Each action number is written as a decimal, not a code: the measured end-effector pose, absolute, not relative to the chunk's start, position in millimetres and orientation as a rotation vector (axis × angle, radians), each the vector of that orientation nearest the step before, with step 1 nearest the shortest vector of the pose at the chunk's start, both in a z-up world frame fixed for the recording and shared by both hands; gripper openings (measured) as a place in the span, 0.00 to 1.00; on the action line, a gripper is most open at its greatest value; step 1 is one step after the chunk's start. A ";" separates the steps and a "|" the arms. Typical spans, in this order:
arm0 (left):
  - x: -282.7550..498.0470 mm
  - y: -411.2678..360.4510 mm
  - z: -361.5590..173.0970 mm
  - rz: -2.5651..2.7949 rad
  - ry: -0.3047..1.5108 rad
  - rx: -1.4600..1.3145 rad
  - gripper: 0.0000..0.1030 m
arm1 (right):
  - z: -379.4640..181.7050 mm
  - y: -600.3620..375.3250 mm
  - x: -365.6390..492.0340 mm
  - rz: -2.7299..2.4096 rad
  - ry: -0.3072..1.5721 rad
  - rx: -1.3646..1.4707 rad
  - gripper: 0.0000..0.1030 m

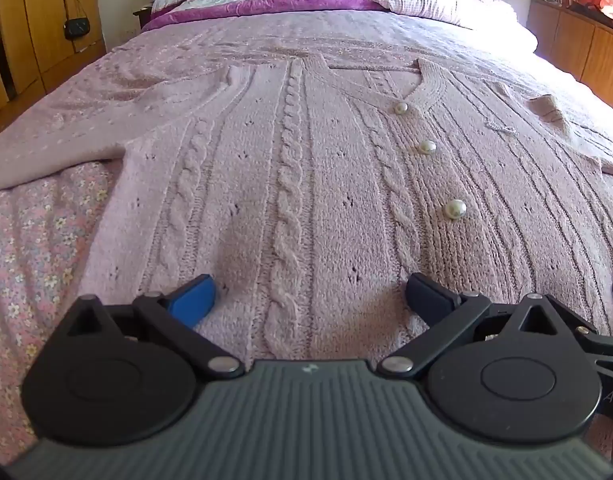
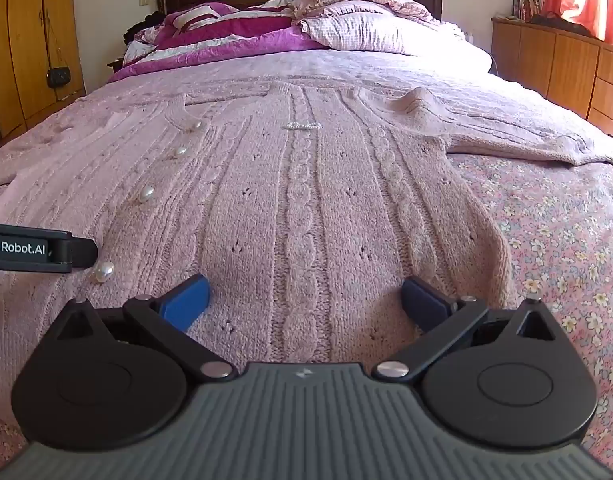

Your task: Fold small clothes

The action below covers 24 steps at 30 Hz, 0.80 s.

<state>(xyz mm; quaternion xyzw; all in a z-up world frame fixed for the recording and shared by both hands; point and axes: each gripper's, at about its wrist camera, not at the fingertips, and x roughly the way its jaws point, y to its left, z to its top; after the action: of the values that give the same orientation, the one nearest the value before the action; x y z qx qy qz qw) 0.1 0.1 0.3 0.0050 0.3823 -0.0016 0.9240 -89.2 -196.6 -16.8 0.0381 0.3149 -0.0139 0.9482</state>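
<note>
A pink cable-knit cardigan (image 1: 306, 168) with pearl buttons (image 1: 455, 209) lies flat, front up, on the bed; it also shows in the right wrist view (image 2: 306, 200). Its left sleeve (image 1: 66, 148) stretches out to the left, its right sleeve (image 2: 526, 140) out to the right. My left gripper (image 1: 310, 296) is open, its blue fingers (image 1: 194, 300) resting on the cardigan's lower left hem. My right gripper (image 2: 306, 300) is open on the lower right hem, blue fingers (image 2: 186, 300) spread. The left gripper's side (image 2: 42, 250) shows in the right wrist view beside a pearl button (image 2: 104, 271).
A floral bedsheet (image 2: 566, 260) covers the bed. Purple and pink bedding and pillows (image 2: 306, 28) are piled at the headboard. A wooden wardrobe (image 2: 22, 40) stands on the left, a wooden cabinet (image 2: 566, 64) on the right.
</note>
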 end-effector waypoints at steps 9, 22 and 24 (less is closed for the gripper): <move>0.0 0.7 -0.3 -0.007 0.781 0.012 1.00 | -15.9 -195.4 -90.8 -0.042 0.641 0.068 1.00; -2.1 -0.6 -1.3 -0.007 0.773 0.019 1.00 | -20.4 -192.4 -92.2 -0.053 0.623 0.043 1.00; -2.3 -0.8 -1.7 -0.007 0.771 0.020 1.00 | -20.3 -192.8 -92.3 -0.052 0.622 0.043 1.00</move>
<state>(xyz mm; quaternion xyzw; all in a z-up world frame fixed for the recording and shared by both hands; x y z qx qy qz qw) -2.3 -0.8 -1.7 0.0099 0.3762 -0.0033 0.9265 -92.3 -192.8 -20.3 0.0209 0.3059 -0.0258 0.9515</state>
